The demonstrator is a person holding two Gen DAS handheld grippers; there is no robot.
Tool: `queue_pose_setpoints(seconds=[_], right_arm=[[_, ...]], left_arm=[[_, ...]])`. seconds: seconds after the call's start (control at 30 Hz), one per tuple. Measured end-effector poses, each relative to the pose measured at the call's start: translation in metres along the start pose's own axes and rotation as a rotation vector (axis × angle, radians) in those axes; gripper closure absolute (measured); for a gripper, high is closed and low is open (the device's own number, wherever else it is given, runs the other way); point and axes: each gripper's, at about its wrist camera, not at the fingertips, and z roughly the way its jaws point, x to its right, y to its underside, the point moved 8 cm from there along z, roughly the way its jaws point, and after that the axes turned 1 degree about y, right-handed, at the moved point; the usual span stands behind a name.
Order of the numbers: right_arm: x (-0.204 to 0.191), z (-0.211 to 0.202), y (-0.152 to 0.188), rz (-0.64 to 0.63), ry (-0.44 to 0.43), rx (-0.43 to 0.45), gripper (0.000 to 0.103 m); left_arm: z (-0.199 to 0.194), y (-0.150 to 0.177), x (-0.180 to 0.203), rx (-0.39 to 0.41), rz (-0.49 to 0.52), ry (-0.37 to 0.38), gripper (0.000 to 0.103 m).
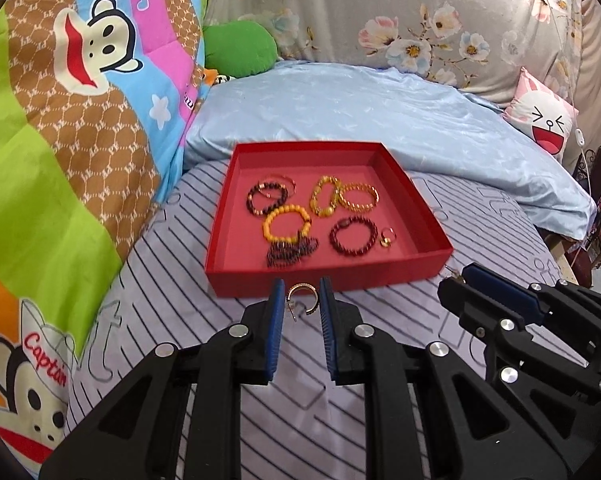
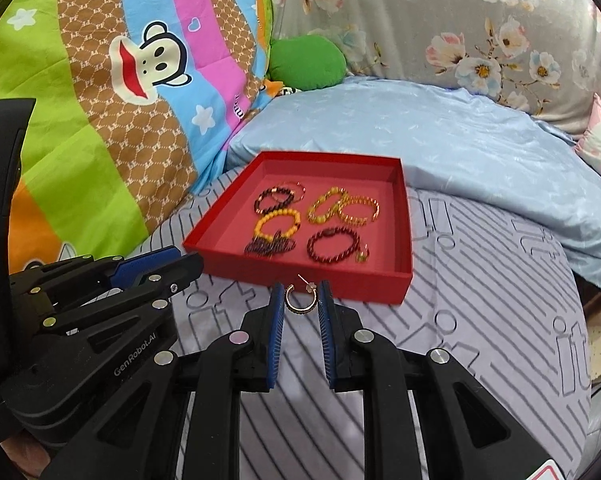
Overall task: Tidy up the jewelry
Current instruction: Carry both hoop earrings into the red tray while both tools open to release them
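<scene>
A gold hoop earring (image 1: pixel 299 287) is pinched between the blue pads of my left gripper (image 1: pixel 301 289), just before the near wall of the red tray (image 1: pixel 340 276). My right gripper (image 2: pixel 300 294) is shut on a matching gold hoop earring (image 2: pixel 289 300), also close to the tray's near wall (image 2: pixel 348 286). Both hoops hang above the striped sheet. Several bead bracelets (image 1: pixel 286 222) and a small gold ring (image 1: pixel 386 237) lie in the tray. The right gripper (image 1: pixel 458 276) shows at the right of the left wrist view. At the left of the right wrist view is the left gripper (image 2: pixel 182 258).
The tray rests on a striped bedsheet (image 1: pixel 148 292). A pale blue pillow (image 1: pixel 340 108) lies behind it. A cartoon quilt (image 1: pixel 60 120) rises on the left. A floral cushion (image 1: pixel 380 12), green plush (image 1: pixel 236 48) and pink cushion (image 1: pixel 540 120) sit behind.
</scene>
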Motion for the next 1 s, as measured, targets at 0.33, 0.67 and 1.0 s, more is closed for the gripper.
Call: queue_pose_setpoints(seconds=[0.33, 0.67, 1.0], right_arm=[[0.028, 0.046, -0.052, 0.033, -0.004, 0.0, 0.087], [0.045, 0.097, -0.079, 0.042, 0.015, -0.023, 0.087], [0.053, 0.138, -0.084, 0.045, 0.033, -0.062, 0.087]], left_arm=[[0.044, -0.057, 0.001, 0.015, 0.02, -0.019, 0.086], [0.091, -0.092, -0.004, 0.006, 0.004, -0.043, 0.086], [0.132, -0.1, -0.012, -0.027, -0.001, -0.066, 0.086]])
